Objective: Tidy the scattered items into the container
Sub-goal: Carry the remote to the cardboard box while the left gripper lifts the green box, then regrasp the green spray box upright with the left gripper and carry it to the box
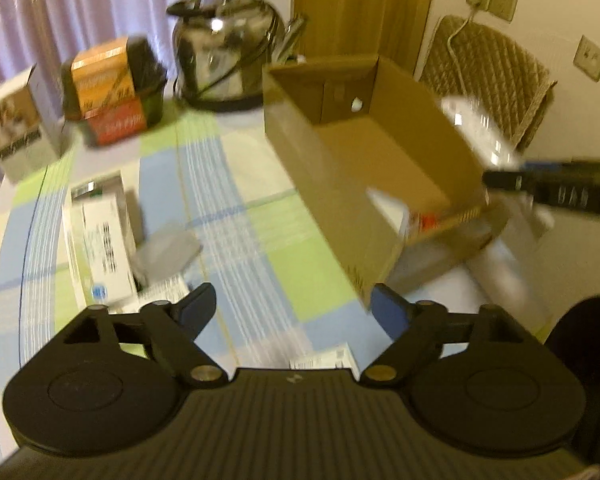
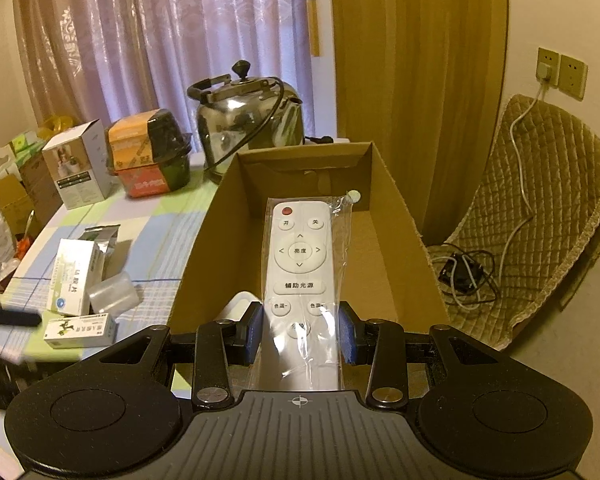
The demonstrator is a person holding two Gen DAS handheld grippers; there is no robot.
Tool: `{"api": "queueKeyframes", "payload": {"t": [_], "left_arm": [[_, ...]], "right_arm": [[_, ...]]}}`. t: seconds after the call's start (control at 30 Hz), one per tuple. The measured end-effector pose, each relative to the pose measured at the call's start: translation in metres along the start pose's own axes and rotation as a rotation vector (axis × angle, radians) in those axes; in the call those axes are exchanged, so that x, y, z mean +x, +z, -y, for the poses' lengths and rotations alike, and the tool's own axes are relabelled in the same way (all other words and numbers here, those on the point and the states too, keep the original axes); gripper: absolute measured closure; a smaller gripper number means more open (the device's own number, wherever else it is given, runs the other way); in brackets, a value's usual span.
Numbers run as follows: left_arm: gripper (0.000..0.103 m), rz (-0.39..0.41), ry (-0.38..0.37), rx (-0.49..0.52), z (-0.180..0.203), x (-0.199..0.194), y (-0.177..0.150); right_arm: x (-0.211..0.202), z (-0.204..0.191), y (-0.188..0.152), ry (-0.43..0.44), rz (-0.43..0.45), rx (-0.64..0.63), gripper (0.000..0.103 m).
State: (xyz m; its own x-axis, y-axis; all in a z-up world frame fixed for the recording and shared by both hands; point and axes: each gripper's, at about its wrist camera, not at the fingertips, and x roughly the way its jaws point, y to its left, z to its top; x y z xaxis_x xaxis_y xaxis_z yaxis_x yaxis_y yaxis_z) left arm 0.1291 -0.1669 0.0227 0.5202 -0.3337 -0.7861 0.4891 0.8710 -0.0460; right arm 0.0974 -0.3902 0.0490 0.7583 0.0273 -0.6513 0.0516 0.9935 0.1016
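Observation:
An open cardboard box [image 2: 208, 248] stands on the checked tablecloth, and a white item [image 2: 236, 308] lies at its near end. My right gripper [image 2: 300, 328] is shut on a white remote [image 2: 300, 256] in a clear sleeve, held over the box's inside. My left gripper [image 1: 292, 312] is open and holds nothing; it hovers above the cloth just left of the box [image 1: 312, 184]. On the table lie a tall medicine box [image 1: 104, 244], a clear plastic case [image 2: 114, 294], a silver pouch [image 2: 100, 236] and a small flat carton [image 2: 80, 330]. The left wrist view is blurred.
A steel kettle [image 2: 248, 120], a black basket of orange packs [image 2: 152, 156] and a white carton [image 2: 80, 164] stand at the table's far side. Right of the box is a quilted chair [image 2: 540, 216] with cables [image 2: 468, 276] on its seat.

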Motion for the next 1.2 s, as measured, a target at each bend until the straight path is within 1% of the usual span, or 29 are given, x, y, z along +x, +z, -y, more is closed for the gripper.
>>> {"api": "queueKeyframes", "payload": {"t": [0.07,0.23,0.3,0.43,0.53,0.6,0.63,0.67,0.7,0.8,0.93,1.2], "left_arm": [[0.009,-0.034,0.001,-0.031,0.001,0.008,-0.015],[0.008,-0.121,-0.014,-0.049,0.013,0.031,-0.043],[0.008,-0.140,-0.021,-0.045,0.018,0.039,-0.049],[0.010,-0.153,-0.004,-0.039,0.023,0.050,-0.057],[0.020,-0.173,0.001,-0.037,0.023,0.059,-0.061],[0.033,-0.186,0.002,-0.041,0.022,0.064,-0.063],[0.034,-0.192,0.000,-0.041,0.022,0.066,-0.064],[0.041,-0.196,-0.010,-0.043,0.021,0.067,-0.066],[0.046,-0.200,-0.015,-0.042,0.022,0.068,-0.066],[0.051,-0.194,-0.016,-0.020,0.022,0.067,-0.066],[0.052,-0.158,-0.011,-0.012,0.018,0.057,-0.060],[0.053,-0.051,0.011,-0.013,0.006,0.020,-0.023]], "right_arm": [[-0.001,-0.003,-0.001,0.007,0.000,-0.005,0.062],[-0.001,-0.008,-0.003,0.025,-0.007,-0.012,0.062],[-0.001,-0.008,-0.003,0.029,-0.009,-0.012,0.062],[0.000,-0.008,-0.003,0.031,-0.011,-0.013,0.062],[0.003,-0.008,-0.004,0.031,-0.017,-0.014,0.062],[0.005,-0.008,-0.004,0.031,-0.021,-0.014,0.062],[0.006,-0.008,-0.005,0.031,-0.023,-0.014,0.062],[0.007,-0.008,-0.005,0.032,-0.025,-0.014,0.062],[0.007,-0.007,-0.005,0.032,-0.026,-0.014,0.062],[0.009,-0.007,-0.006,0.032,-0.028,-0.012,0.062],[0.008,-0.007,-0.005,0.033,-0.023,-0.009,0.062],[0.001,-0.006,-0.002,0.025,-0.004,-0.001,0.062]]}}
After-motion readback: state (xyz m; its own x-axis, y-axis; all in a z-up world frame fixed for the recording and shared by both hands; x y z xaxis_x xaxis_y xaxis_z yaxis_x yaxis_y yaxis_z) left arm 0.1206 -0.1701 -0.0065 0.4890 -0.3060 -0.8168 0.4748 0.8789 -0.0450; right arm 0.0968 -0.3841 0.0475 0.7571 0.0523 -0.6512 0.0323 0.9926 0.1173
